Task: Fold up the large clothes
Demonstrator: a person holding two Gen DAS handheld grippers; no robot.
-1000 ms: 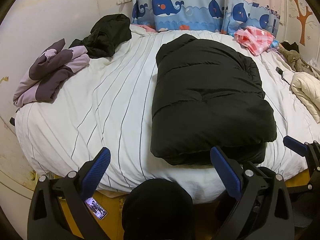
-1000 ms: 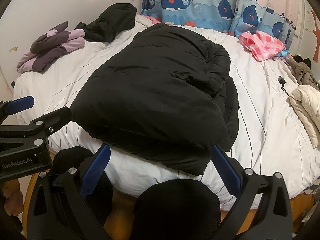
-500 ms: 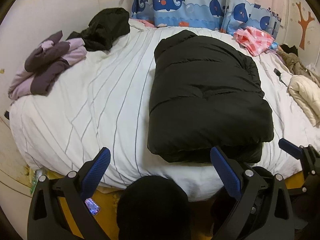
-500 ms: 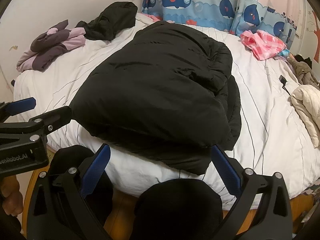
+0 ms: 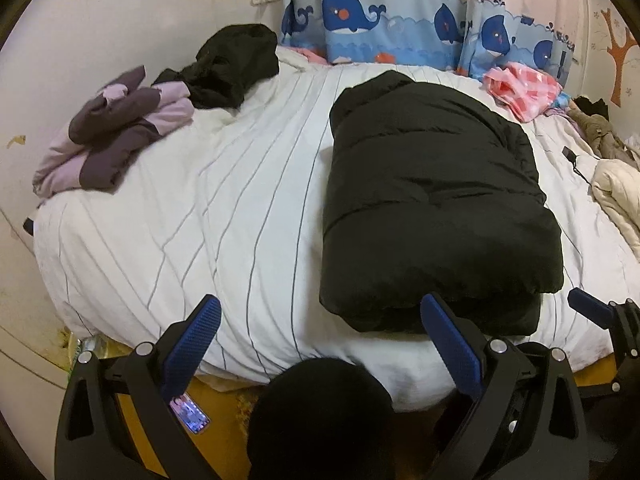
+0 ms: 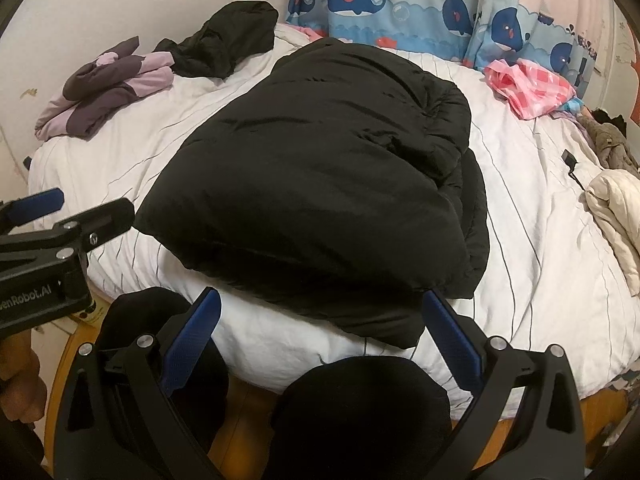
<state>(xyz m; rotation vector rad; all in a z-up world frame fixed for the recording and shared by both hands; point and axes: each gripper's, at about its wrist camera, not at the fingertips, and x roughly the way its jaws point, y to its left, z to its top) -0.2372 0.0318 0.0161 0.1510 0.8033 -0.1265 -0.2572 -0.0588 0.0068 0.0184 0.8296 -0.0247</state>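
We hold both tools back from the near edge of the bed point(image 5: 224, 216), each with its blue pads spread wide and nothing between them. The left tool point(image 5: 320, 334) faces bare striped sheet straight ahead, with the folded black puffer jacket point(image 5: 436, 208) ahead and to its right; the jacket's near hem sits just short of the mattress edge, close to the tool's right pad. The right tool point(image 6: 320, 332) looks directly at the same jacket point(image 6: 320, 176), which fills most of its view and lies close in front of both pads. Open sheet lies on the far left of the jacket and in a narrower band on its right. Far left of the left tool sits a purple garment point(image 5: 112, 136), with a crumpled black garment point(image 5: 228, 68) beyond it near the wall. Far right are a pink checked cloth point(image 5: 524, 90) and a cream garment point(image 5: 620, 192) at the bed's edge. The whale curtain point(image 5: 384, 20) hangs behind. Only the right wrist view shows the jacket's lower layer sticking out along its right side, and a hand point(image 6: 18, 390) under the left tool's body. Only the left wrist view shows a lit phone point(image 5: 190, 420) on the floor.
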